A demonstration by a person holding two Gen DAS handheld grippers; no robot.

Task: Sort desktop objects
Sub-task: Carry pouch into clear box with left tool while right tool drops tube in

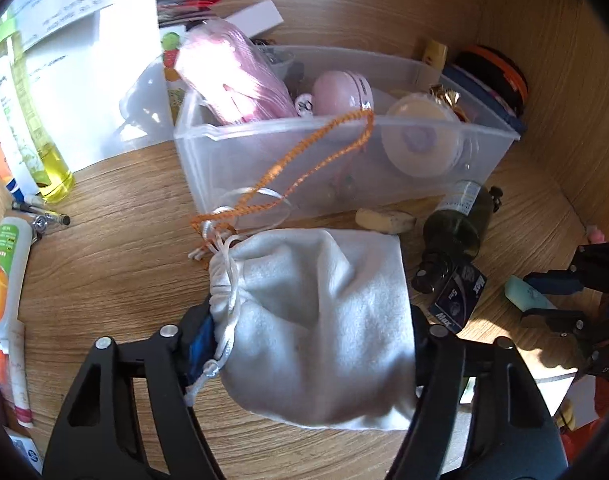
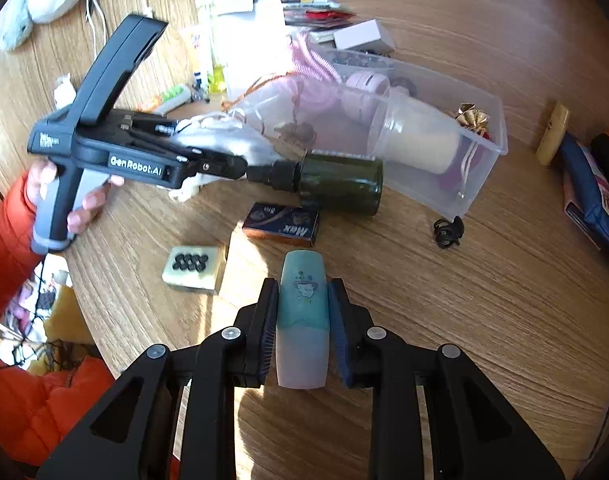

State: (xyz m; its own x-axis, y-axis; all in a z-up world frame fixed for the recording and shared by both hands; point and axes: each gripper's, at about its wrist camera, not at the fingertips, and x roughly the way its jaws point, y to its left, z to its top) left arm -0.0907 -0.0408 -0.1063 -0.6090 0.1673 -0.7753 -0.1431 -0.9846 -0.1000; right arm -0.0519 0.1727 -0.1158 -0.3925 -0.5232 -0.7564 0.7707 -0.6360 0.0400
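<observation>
Right hand-held gripper (image 2: 302, 312) is clamped on a small teal-and-frosted bottle (image 2: 302, 316), pads pressing both flanks, a little cartoon monkey in a hat printed on its teal half, held just over the wooden surface (image 2: 484, 320). Across the way the left hand-held gripper (image 1: 312, 320) has its jaws around a white drawstring pouch (image 1: 316, 320), fingers touching both sides of the soft cloth, the cord knotted at the pouch's neck and an orange braided cord (image 1: 304, 160) trailing up over the rim of the clear plastic bin (image 1: 344, 160). From the right wrist view you get that left tool side-on, "GenRobot.AI" in white on its black body, gripped by a hand (image 2: 70, 204) coming out of an orange puffy sleeve (image 2: 8, 248). Near the pouch lies a dark green glass bottle (image 2: 340, 184) on its side with a black spray top, and a small blue box (image 2: 282, 222) reading "Max". Only the right view shows the pale block (image 2: 194, 269) dotted with black screws and the black tangle (image 2: 448, 232) by the bin's corner. Only the left view shows the bottle of yellow liquid (image 1: 36, 128) standing by white papers (image 1: 84, 40) and the tube with an orange fruit label (image 1: 4, 272); its writing is too blurred to read. Inside the bin: pink yarn (image 1: 236, 76), a pink round case (image 1: 340, 92), a cream cup (image 1: 420, 136).
</observation>
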